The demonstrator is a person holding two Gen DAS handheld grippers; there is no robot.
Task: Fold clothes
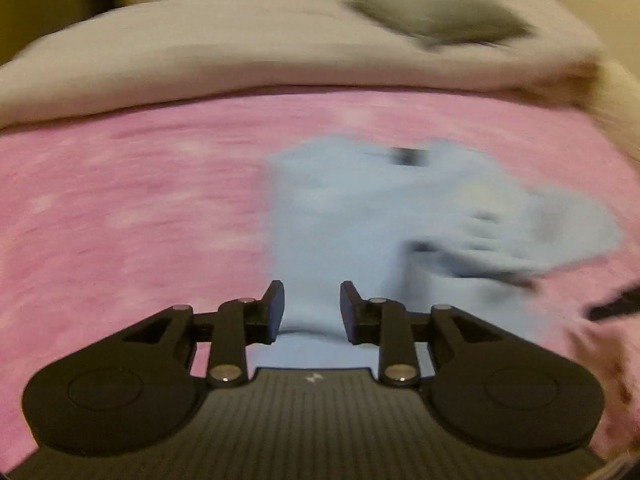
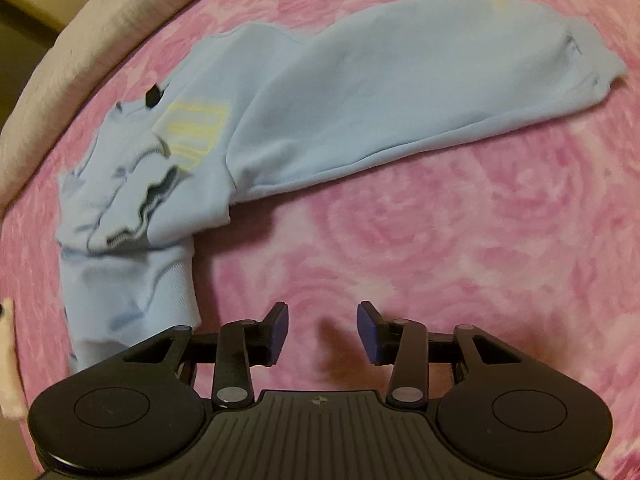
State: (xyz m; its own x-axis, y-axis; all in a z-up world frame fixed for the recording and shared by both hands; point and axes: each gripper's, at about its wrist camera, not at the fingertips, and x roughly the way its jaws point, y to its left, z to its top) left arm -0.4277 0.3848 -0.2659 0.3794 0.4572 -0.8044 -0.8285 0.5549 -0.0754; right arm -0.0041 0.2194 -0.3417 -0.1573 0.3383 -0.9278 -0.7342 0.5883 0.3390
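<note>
Light blue sweatshirt [image 2: 360, 92] on the pink bed [image 2: 480, 240]: soft, limp, light; take it by the ribbed hem. Left gripper [image 1: 312, 308] and right gripper [image 2: 322, 330] jaws released, empty.

Home bedroom. Work surface is bed under soft pink fleece blanket with rose pattern [image 2: 460, 220]. Thick cream-white plush duvet [image 1: 200, 52] bunched along far edge. Blurred grey cushion-like shape [image 1: 436, 16] on top of it. Light blue sweatshirt with yellow print [image 2: 360, 92] spread on blanket. Dim, warm indoor light.
</note>
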